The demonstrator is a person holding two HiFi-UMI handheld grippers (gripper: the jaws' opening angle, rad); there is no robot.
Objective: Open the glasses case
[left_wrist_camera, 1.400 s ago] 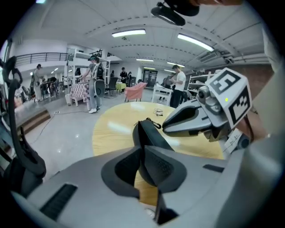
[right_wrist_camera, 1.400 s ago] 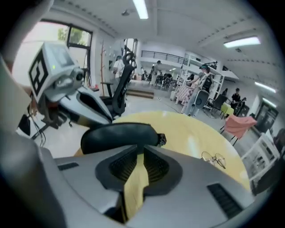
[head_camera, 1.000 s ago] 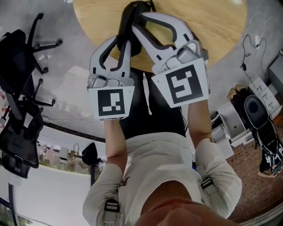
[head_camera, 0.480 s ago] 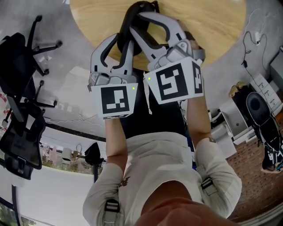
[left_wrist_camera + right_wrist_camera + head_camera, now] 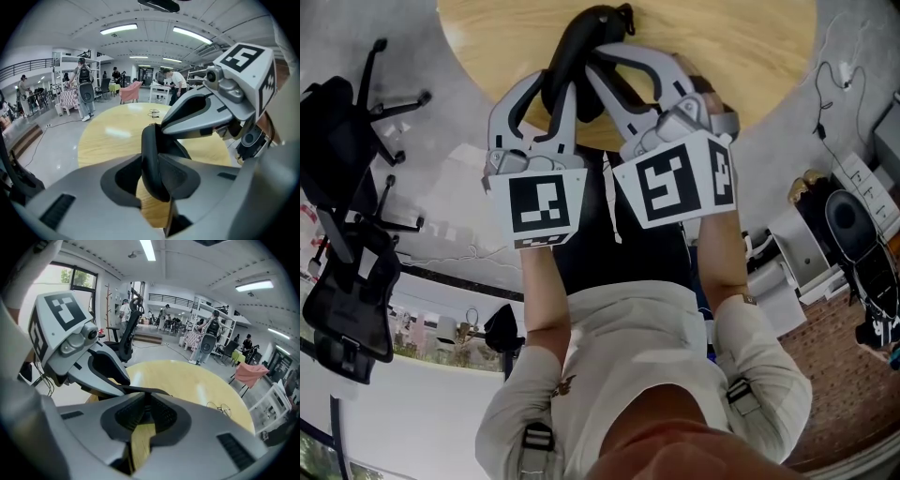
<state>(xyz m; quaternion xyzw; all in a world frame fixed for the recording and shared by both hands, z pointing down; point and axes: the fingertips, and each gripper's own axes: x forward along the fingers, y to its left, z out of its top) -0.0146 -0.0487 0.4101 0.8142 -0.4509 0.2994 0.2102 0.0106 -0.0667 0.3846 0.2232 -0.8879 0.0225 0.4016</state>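
Note:
A black glasses case (image 5: pixel 578 47) is held over the near edge of the round wooden table (image 5: pixel 750 56). My left gripper (image 5: pixel 562 92) is shut on the case's body, which stands edge-on between its pads (image 5: pixel 152 164). My right gripper (image 5: pixel 598 60) reaches in from the right. Its jaws are closing, and a thin black edge of the case (image 5: pixel 143 392) sits between its pads (image 5: pixel 161 416). In the left gripper view, the right gripper (image 5: pixel 197 117) lies across the top of the case. How far the case gapes is hidden.
A pair of wire glasses (image 5: pixel 153 113) lies on the far side of the table. Black office chairs (image 5: pixel 347 187) stand on the floor at left. Boxes, a speaker and cables (image 5: pixel 844 225) crowd the floor at right. People stand far behind.
The right gripper has rolled a little, so its marker cube faces differently. The case's far end now shows further up over the table. The left gripper has barely moved.

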